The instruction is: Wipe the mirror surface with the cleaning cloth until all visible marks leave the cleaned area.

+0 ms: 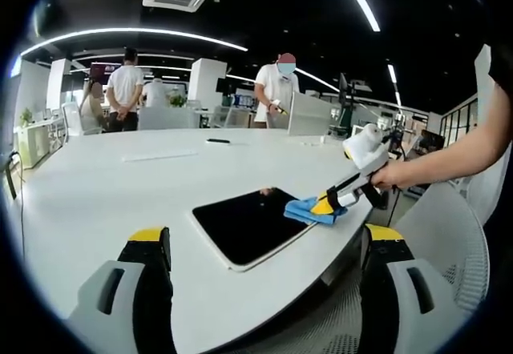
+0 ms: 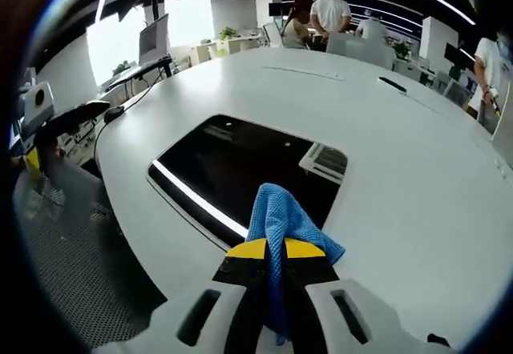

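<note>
Right gripper jaws clamped on the blue cloth, cloth pressed on the near edge of the mirror; mirror lies flat on the white table; left gripper jaws wide apart, holding nothing, short of the mirror.

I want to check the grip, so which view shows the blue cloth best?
The right gripper view: the blue cloth fills the centre, pinched between its jaws over the mirror. The left gripper view shows it small, under the right gripper at the mirror's edge.
</note>
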